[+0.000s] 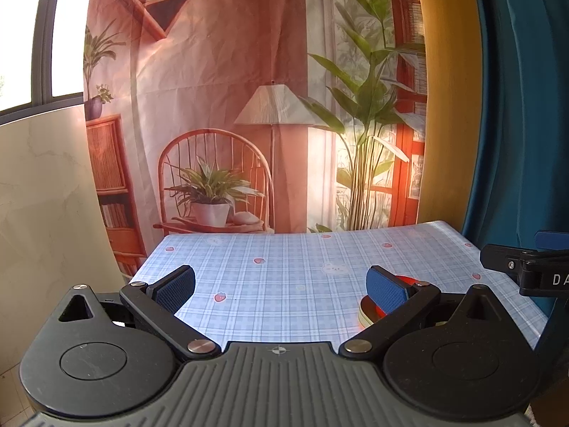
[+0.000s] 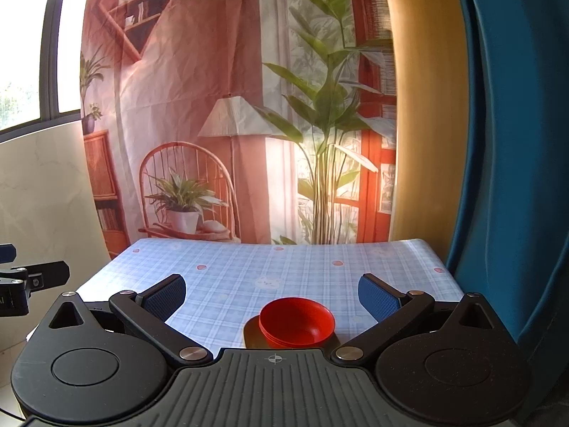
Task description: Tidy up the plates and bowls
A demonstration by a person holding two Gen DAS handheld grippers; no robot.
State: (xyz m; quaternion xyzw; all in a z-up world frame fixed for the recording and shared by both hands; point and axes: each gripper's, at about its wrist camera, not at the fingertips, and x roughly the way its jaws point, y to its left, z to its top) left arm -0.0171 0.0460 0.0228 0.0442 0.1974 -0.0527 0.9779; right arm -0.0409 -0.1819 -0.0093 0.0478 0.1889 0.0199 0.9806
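A stack of red bowls (image 2: 297,322) sits on a plate (image 2: 252,334) on the blue checked tablecloth (image 2: 284,267), close in front of my right gripper (image 2: 272,297), between its wide-open fingers. My right gripper holds nothing. In the left wrist view the same stack (image 1: 370,311) shows mostly hidden behind the right fingertip (image 1: 386,290) of my left gripper (image 1: 281,286). My left gripper is open and empty over the table's near edge. The right gripper's tip (image 1: 526,267) shows at the far right of that view.
A printed fabric backdrop (image 2: 231,106) hangs behind the table's far edge. A blue curtain (image 2: 515,178) stands at the right side. A pale wall (image 1: 46,195) and a window are at the left. The left gripper's tip (image 2: 21,281) shows at the left edge.
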